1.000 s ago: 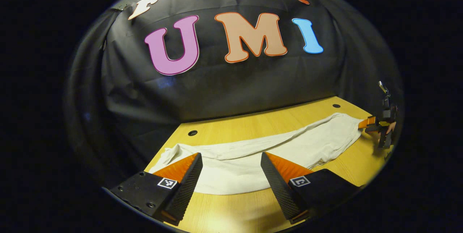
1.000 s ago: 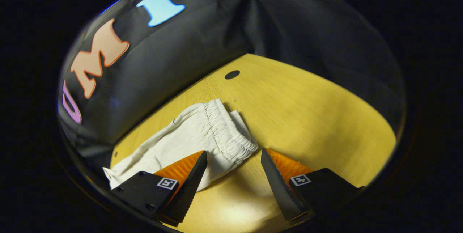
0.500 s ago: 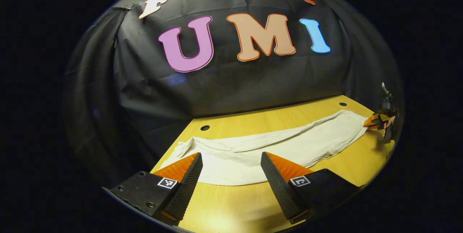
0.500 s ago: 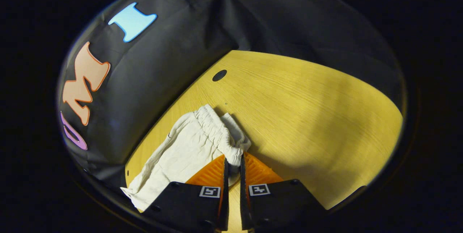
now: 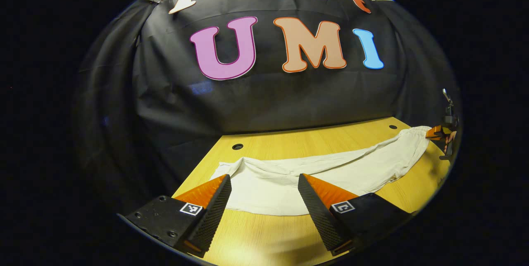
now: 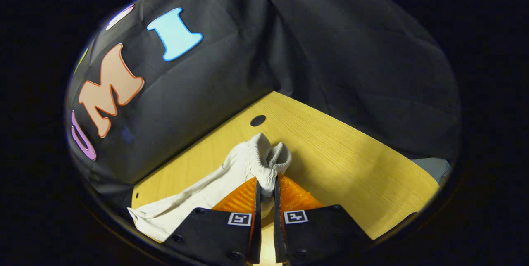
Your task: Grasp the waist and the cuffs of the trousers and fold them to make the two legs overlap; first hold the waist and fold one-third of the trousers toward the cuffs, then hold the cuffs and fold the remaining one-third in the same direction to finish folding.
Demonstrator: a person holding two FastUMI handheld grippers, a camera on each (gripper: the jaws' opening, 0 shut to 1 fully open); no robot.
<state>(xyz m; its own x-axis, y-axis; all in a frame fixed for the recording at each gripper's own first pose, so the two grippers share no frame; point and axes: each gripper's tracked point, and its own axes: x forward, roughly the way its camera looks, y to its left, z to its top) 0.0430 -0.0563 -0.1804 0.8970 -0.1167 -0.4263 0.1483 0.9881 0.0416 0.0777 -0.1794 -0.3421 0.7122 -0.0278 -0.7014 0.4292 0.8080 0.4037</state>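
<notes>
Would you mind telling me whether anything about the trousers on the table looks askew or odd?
Nothing is damaged. The white trousers lie stretched across the table, but the elastic waist is bunched where the right tool pinches it, while the left tool is open over the cuff end.

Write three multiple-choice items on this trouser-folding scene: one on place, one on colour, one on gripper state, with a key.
1. Where do the cream-white cloth trousers lie?
A. on the yellow wooden table
B. on a chair
C. on the floor

2. What colour is the table?
A. grey
B. yellow
C. blue

3. How does the right gripper stand?
A. wide open above the table
B. shut on nothing
C. shut on the trousers' elastic waist

Key: 1 A, the cloth stretches across the tabletop in the left gripper view. 2 B, yellow wood grain shows in both views. 3 C, both fingers press the gathered waistband, while the left gripper is open over the cuff end.
</notes>
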